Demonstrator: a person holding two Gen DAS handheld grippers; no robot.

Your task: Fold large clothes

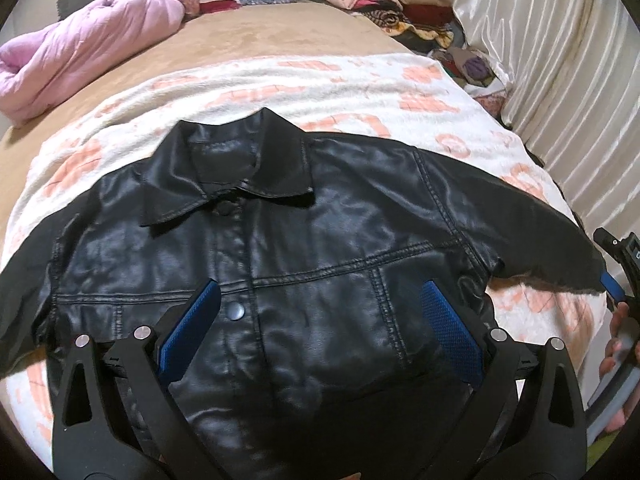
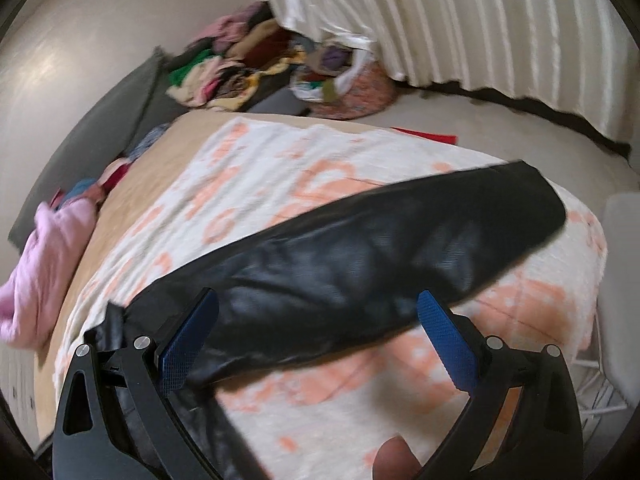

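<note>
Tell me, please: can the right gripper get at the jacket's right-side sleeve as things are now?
Probably yes. The right gripper is open and hovers just above the sleeve, which lies flat and spread out on the patterned blanket. Nothing covers the sleeve or stands between it and the fingers.

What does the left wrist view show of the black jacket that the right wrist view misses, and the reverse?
Only the left wrist view shows the jacket front: collar, snap button, and the right gripper at the sleeve end. Only the right wrist view shows the whole sleeve lying outstretched and a basket on the floor. Both show the patterned blanket, pink quilt, and open jaws.
</note>
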